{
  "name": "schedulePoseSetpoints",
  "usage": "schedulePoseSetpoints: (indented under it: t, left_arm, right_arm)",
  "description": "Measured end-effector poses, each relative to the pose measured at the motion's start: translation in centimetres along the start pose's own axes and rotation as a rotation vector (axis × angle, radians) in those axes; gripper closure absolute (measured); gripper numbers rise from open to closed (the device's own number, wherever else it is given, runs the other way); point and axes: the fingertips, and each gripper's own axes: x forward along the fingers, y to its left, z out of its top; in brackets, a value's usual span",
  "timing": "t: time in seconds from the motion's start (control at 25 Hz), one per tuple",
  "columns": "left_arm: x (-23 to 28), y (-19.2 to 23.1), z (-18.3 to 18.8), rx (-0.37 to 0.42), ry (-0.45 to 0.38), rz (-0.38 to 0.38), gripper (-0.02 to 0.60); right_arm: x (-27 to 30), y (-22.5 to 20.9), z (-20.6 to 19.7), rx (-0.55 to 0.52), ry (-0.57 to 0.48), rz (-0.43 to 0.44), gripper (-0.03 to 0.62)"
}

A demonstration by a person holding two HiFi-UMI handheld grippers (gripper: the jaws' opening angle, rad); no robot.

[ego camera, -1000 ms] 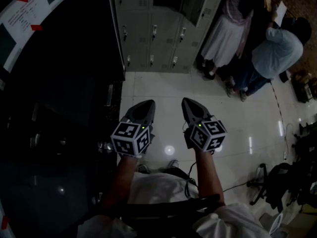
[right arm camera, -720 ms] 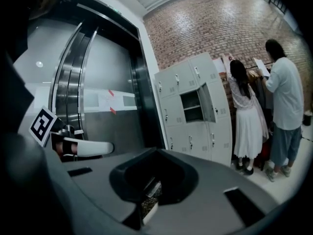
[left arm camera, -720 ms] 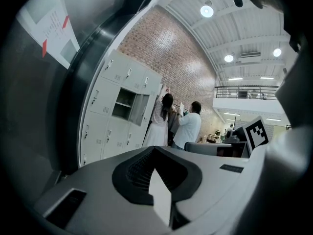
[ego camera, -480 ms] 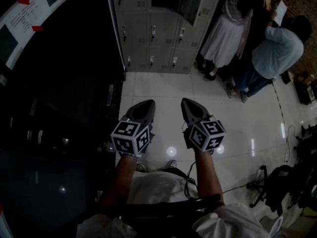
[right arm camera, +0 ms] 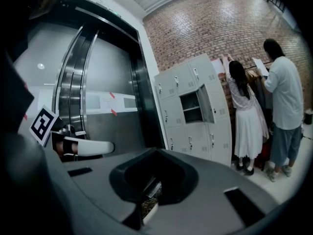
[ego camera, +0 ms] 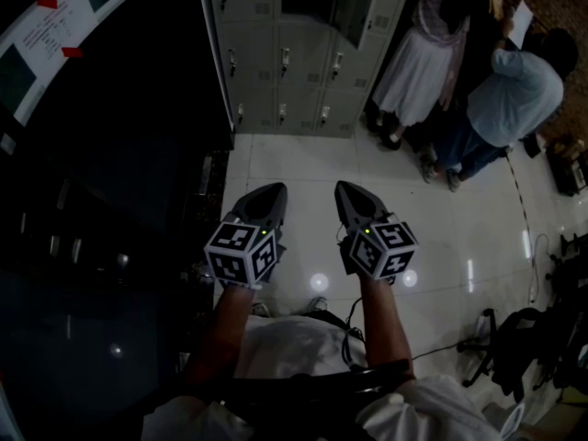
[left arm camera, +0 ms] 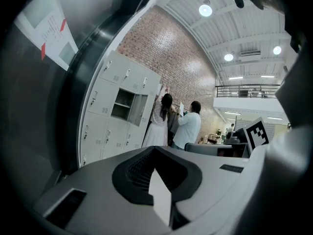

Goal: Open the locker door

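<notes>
A bank of grey lockers (ego camera: 285,53) stands several steps ahead across a glossy white floor. One upper door (ego camera: 358,7) hangs open over a dark compartment; the rest are closed. The lockers (left arm camera: 120,111) also show in the left gripper view and the lockers (right arm camera: 195,106) in the right gripper view. My left gripper (ego camera: 268,193) and right gripper (ego camera: 347,191) are held side by side at waist height, pointing toward the lockers and far short of them. Both are shut with nothing between the jaws, as the left gripper (left arm camera: 156,148) and right gripper (right arm camera: 155,151) show close up.
Two people (ego camera: 432,53) (ego camera: 510,99) stand just right of the lockers, facing a brick wall. A dark glossy wall with a taped paper sign (ego camera: 55,26) fills the left side. Chairs and cables (ego camera: 514,338) sit on the floor at lower right.
</notes>
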Motion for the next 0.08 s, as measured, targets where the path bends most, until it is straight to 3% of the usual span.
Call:
schedulePoseSetpoints:
  t: [0.08]
  left_arm:
    - [-0.01,-0.12,-0.02,0.000,0.000,0.001,0.588]
  right_arm:
    - [-0.11,-0.02,0.05,0.001,-0.001,0.002,0.590]
